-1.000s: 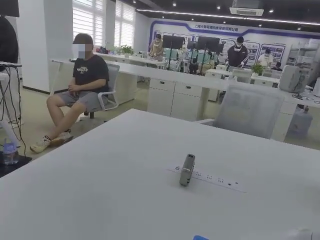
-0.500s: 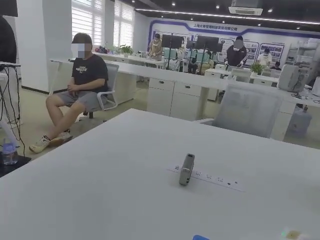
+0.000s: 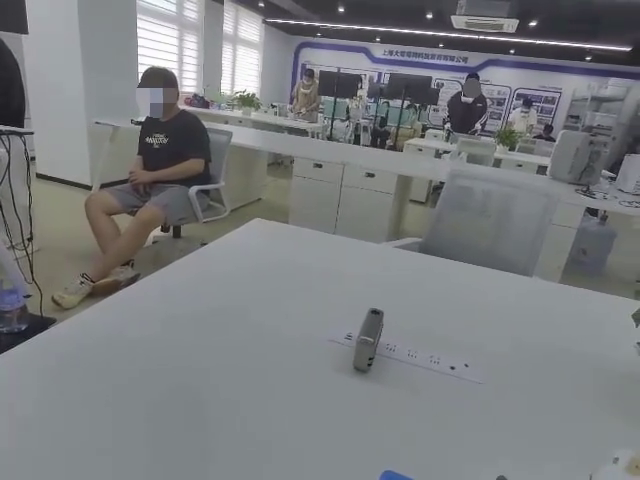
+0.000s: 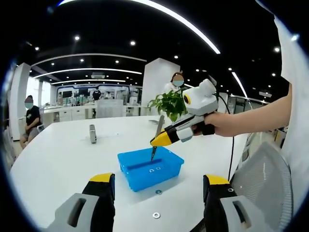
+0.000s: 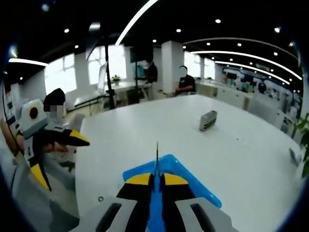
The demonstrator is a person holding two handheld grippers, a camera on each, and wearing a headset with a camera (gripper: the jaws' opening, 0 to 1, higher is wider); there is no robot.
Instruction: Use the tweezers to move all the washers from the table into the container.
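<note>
Headset view shifted slightly; table (image 4: 63, 154) things unmoved. Right claw (image 5: 157, 180) clenched on tweezers (image 4: 158, 129), tips down in container (image 4: 137, 180). Left claw (image 4: 159, 180) released. Two washers (image 4: 156, 215) on table beside container. Risk: thin washer slips from tips, skids off edge.

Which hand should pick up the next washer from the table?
Right. The right hand-held gripper grips the tweezers, tips at the blue container, near two loose washers. The left hand-held gripper is open and empty.
</note>
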